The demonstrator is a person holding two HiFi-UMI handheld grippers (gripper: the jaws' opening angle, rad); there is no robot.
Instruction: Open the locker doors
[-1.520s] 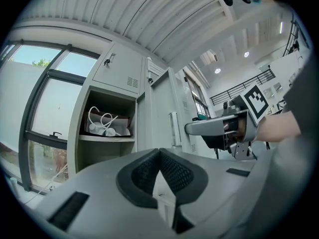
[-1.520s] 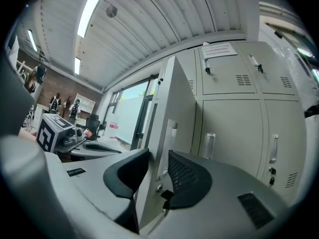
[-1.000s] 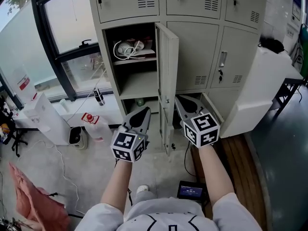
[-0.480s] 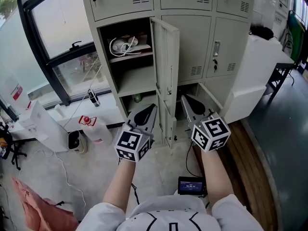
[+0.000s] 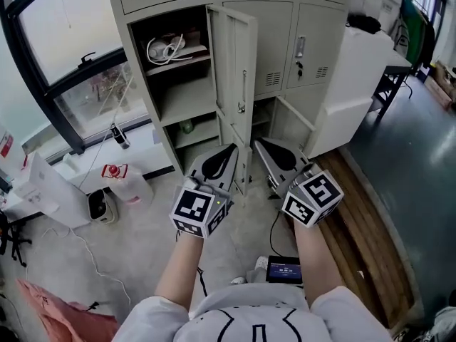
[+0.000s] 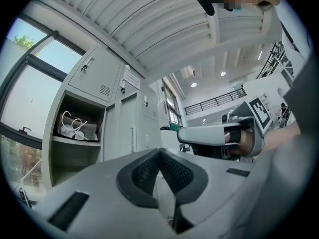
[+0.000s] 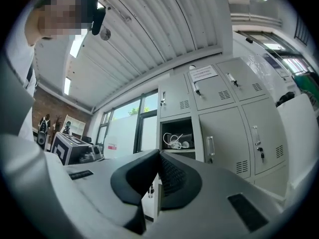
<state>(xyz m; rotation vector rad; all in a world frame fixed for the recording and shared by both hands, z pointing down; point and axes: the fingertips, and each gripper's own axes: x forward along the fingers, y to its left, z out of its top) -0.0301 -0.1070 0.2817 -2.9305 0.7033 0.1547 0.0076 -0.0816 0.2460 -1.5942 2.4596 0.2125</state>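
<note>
The grey lockers (image 5: 313,27) stand ahead. In the left column the middle door (image 5: 235,55) hangs wide open, showing white cables (image 5: 162,48) on a shelf. Below it a lower door (image 5: 293,120) also stands ajar. The right-hand door (image 7: 259,133) and the upper doors (image 7: 209,91) are closed. My left gripper (image 5: 232,148) and right gripper (image 5: 258,142) float side by side in front of the open door's lower edge, touching nothing. Each is shut and empty, as the left gripper (image 6: 159,151) and right gripper (image 7: 159,154) show in their own views.
A white jug with a red label (image 5: 117,178) and a white box (image 5: 50,191) sit on the floor at left, by the window frame (image 5: 43,91). A white cabinet (image 5: 353,84) stands at right, wooden planks (image 5: 363,219) lie below it, and a small black device (image 5: 283,269) lies near my feet.
Both grippers have drawn back from the lockers, and their tips now sit below the open door's lower edge. The lockers appear higher and further left. Jaws stay shut; doors unchanged.
</note>
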